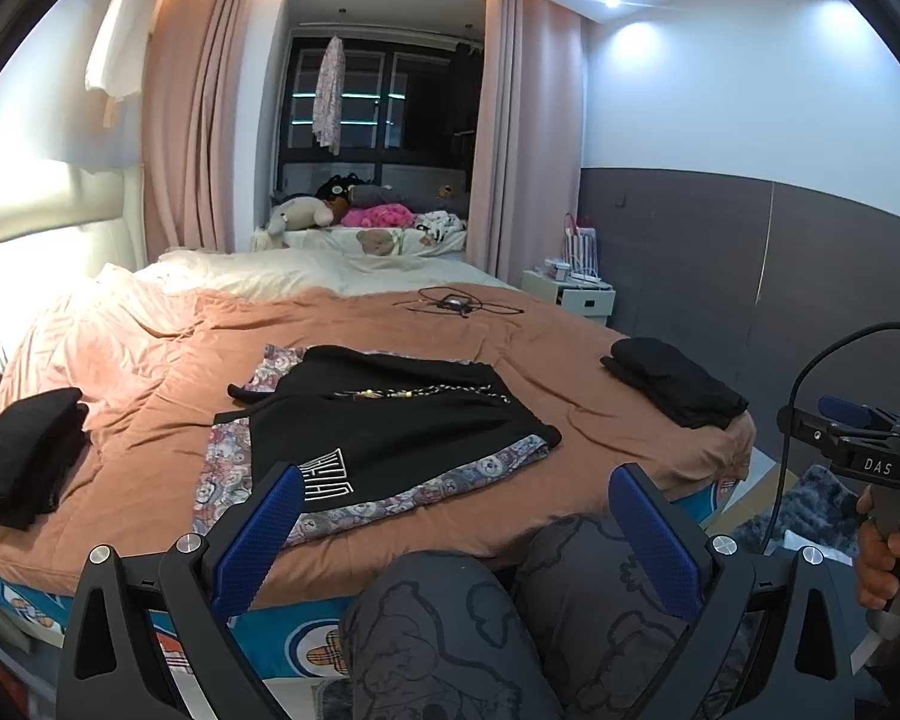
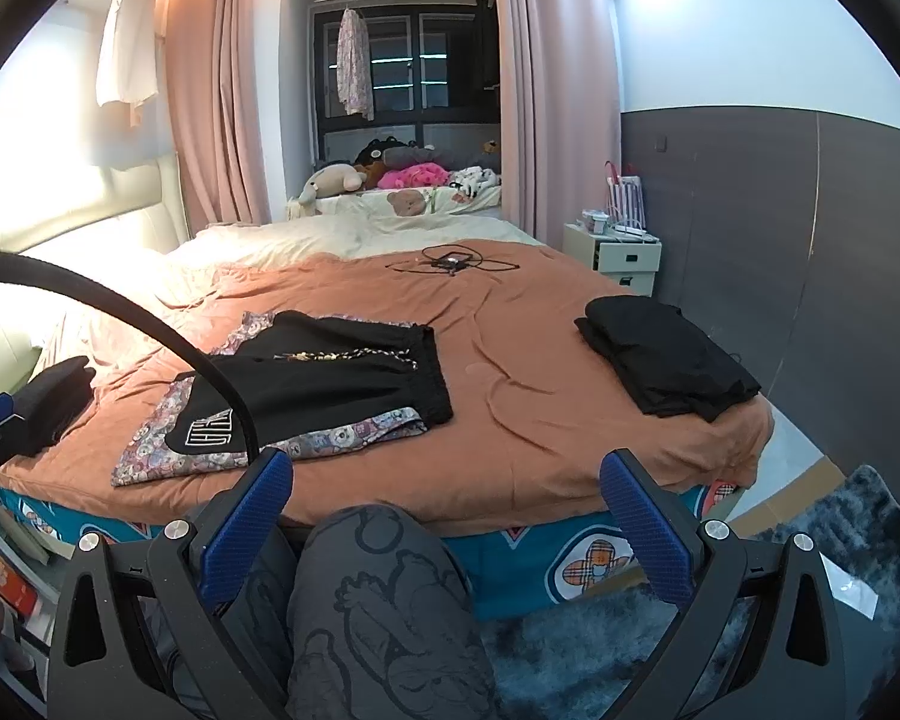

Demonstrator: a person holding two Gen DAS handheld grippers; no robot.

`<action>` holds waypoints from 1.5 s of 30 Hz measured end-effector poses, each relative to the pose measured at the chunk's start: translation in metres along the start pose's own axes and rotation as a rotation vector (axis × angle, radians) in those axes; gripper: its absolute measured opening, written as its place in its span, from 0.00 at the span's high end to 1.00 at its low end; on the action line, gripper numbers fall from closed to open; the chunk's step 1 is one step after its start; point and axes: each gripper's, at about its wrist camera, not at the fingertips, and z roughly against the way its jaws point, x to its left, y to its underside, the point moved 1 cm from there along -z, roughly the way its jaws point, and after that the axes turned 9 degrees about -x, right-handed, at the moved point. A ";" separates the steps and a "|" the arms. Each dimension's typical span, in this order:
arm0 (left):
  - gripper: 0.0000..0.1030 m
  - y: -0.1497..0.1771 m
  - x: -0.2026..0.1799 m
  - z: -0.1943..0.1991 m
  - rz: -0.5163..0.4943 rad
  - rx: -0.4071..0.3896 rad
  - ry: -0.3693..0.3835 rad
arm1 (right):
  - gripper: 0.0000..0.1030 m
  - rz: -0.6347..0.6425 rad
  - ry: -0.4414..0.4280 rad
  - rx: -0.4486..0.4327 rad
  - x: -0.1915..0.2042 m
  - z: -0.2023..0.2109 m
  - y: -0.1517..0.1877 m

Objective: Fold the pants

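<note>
Both tongs, left [image 1: 453, 516] and right [image 2: 444, 501], fully spread and empty short of the bed [image 2: 570, 420]; black pants [image 2: 324, 384] at 11 o'clock atop printed cloth [image 2: 258, 450]; best approached low, pinching waistband corners [image 2: 432, 372] only, sparing the cloth beneath.

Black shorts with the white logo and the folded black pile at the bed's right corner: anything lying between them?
No. In the right wrist view only bare, wrinkled orange-brown bedspread separates the black shorts from the folded black pile.
</note>
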 end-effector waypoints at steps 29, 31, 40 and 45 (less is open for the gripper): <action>0.01 0.002 0.001 0.004 0.001 0.000 -0.012 | 0.00 0.006 0.001 -0.011 0.000 0.000 -0.001; 0.01 0.002 0.001 0.004 0.001 0.001 -0.012 | 0.00 0.006 0.001 -0.010 0.000 0.000 -0.001; 0.01 0.002 0.003 0.006 0.011 -0.010 -0.029 | 0.00 0.004 -0.001 -0.012 0.000 0.001 -0.001; 0.01 0.004 0.003 0.006 0.005 -0.008 -0.028 | 0.00 0.000 0.006 -0.022 -0.001 0.002 -0.001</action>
